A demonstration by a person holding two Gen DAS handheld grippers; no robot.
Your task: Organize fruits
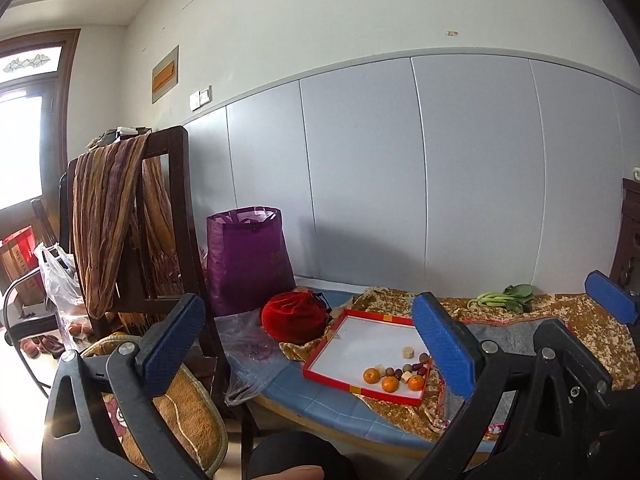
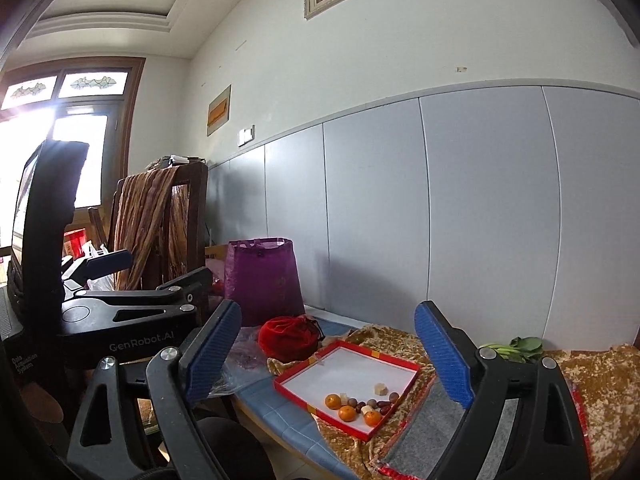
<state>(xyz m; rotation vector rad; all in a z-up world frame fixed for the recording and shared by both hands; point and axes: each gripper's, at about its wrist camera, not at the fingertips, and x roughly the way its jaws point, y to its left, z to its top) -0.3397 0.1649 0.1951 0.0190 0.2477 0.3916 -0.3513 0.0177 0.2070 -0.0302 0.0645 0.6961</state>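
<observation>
Counted: three oranges point(image 2: 347, 413), one red tray point(image 2: 404, 393), one purple bag point(image 2: 262, 280), one red pouch point(image 2: 289, 338), one bunch of greens point(image 2: 514, 348), far right.

A blue-topped table point(image 2: 280, 416), set against the grey-panelled wall. Spread across most of it, a gold patterned cloth point(image 2: 600, 392) with a grey cloth point(image 2: 424, 436) laid over the near part. Resting directly on top: a shallow red-rimmed tray point(image 2: 404, 390) half on the cloth, a red velvet pouch point(image 2: 286, 338), a purple bag point(image 2: 262, 280), crumpled clear plastic point(image 2: 244, 364), green vegetables point(image 2: 516, 348) towards the far end.
</observation>
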